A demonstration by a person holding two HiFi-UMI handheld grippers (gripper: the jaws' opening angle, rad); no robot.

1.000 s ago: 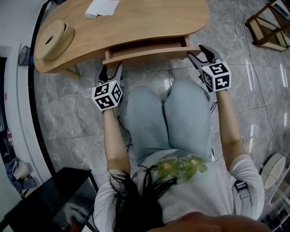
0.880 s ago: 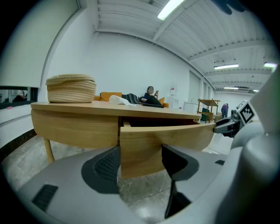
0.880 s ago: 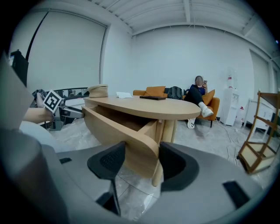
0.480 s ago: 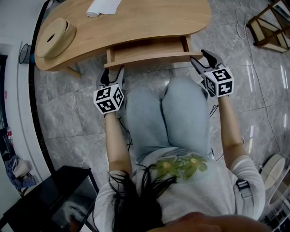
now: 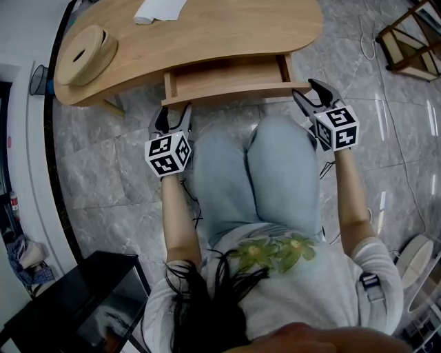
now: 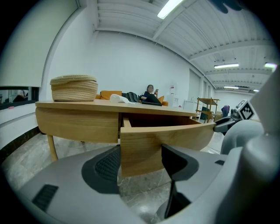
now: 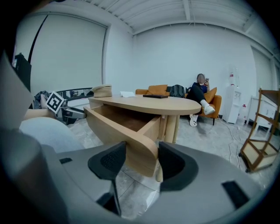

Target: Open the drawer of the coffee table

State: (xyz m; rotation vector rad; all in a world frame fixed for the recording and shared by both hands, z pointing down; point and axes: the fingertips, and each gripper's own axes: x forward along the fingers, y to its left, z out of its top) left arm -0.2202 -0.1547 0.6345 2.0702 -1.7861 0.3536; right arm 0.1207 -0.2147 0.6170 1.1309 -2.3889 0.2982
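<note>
- So the coffee table (image 5: 227, 27) is sitting on the grey marble-look floor (image 5: 103, 179). Its drawer (image 5: 227, 74) is sticking partway out of the front edge, toward the person's knees (image 5: 255, 165), with the bare wooden inside showing.
- The left gripper (image 5: 172, 114) is hanging at the left end of the drawer front (image 5: 234, 91) with its jaws spread wide.
- In the left gripper view that end of the board is showing in the gap. Its edge is lining up just beside the left pad while the rest is running off behind the right jaw. Nothing is getting squeezed, and I can't tell if the pad is actually touching the wood.
- The right gripper (image 5: 311, 88) is doing the mirror thing at the other end. Its jaws are released and wide, and in the right gripper view the rounded right tip of the drawer front is sitting between them. It's not clamping it as far as I'm seeing.
- Both grippers are pointing away from the person, one on each side of the knees.
- On the tabletop a round woven basket (image 5: 84, 55) is sitting at the left end, and something white and flat (image 5: 160, 9) is lying at the far edge.
- In the background of the right gripper view someone (image 7: 200, 92) is lounging on an orange sofa (image 7: 159, 90), and a wooden rack (image 7: 261, 131) is standing on the right.
</note>
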